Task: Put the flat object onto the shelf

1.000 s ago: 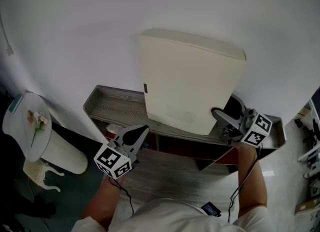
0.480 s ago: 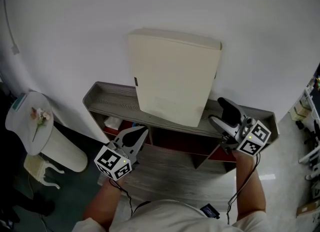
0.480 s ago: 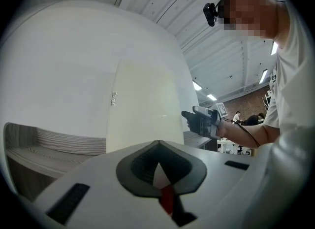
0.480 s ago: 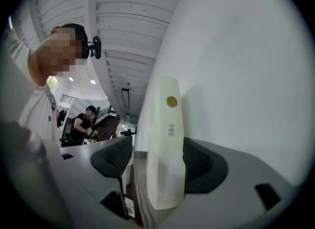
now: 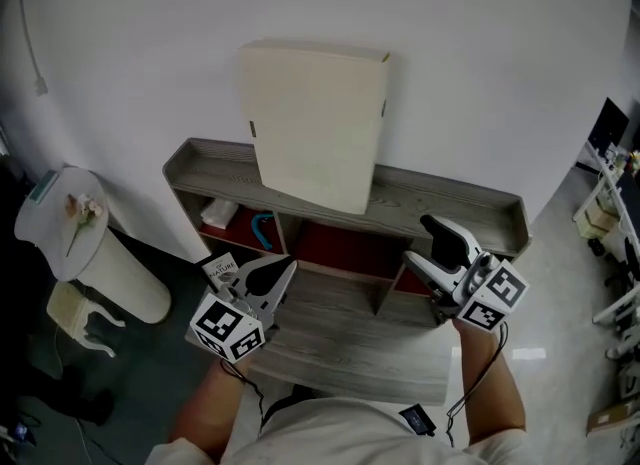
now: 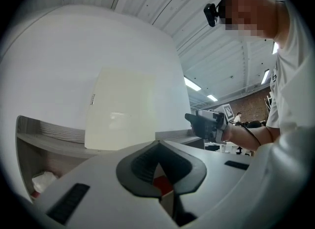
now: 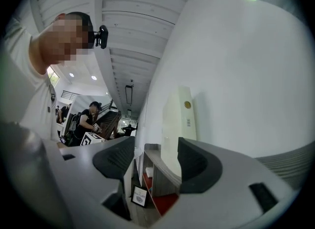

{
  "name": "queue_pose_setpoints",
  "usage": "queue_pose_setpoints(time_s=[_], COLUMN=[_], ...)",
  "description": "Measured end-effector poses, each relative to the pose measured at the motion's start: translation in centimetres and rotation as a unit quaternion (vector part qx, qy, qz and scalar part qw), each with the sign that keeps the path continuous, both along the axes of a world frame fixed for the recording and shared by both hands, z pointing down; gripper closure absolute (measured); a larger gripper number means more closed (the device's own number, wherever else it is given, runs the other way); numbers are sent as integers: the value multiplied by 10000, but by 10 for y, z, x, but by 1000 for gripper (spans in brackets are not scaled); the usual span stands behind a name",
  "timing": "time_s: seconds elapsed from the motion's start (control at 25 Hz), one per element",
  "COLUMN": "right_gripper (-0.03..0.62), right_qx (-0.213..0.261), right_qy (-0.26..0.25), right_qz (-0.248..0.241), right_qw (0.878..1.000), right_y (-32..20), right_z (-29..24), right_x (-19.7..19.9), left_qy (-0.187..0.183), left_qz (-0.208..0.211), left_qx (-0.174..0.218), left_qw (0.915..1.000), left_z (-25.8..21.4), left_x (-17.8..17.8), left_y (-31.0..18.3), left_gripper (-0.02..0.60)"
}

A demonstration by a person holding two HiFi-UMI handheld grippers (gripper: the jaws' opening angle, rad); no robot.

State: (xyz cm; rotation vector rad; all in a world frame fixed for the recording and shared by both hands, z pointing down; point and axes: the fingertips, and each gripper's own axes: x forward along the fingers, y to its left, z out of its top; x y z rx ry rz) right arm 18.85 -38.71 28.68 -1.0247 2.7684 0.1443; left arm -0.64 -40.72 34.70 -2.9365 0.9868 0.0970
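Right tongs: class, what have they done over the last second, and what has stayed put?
The right tongs drew back from the panel's lower right edge toward the person and now stand open, clear of it. The panel stays standing on the shelf top against the wall; the left tongs stay shut, low.

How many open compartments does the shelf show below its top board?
3: the left compartment, the red-lined middle compartment, and the right compartment, partly hidden behind the right gripper. More could lie hidden lower down.
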Motion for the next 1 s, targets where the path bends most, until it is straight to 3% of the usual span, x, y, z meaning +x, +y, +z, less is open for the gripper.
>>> queue_pose_setpoints(time_s=[0.36, 0.56, 0.84, 1.0], right_gripper=[418, 533, 560, 574], right_qx=[127, 112, -40, -189], right_qy=[386, 316, 341, 461], right_qz=[-79, 188, 267, 158], right_qw=[9991, 9993, 9991, 9986], right_y=[79, 98, 138, 162], right_z=[20, 41, 60, 69], right_x=[-24, -34, -70, -112], left_qy=[-141, -202, -236, -234], left_qz=[-161, -261, -79, 17], left_qx=[10, 35, 102, 43], left_qw=[9998, 9994, 9996, 9997], left_z=[7, 12, 12, 13], left_x=[4, 0, -10, -34], left_y=[78, 103, 134, 152], left_gripper=[569, 569, 569, 569])
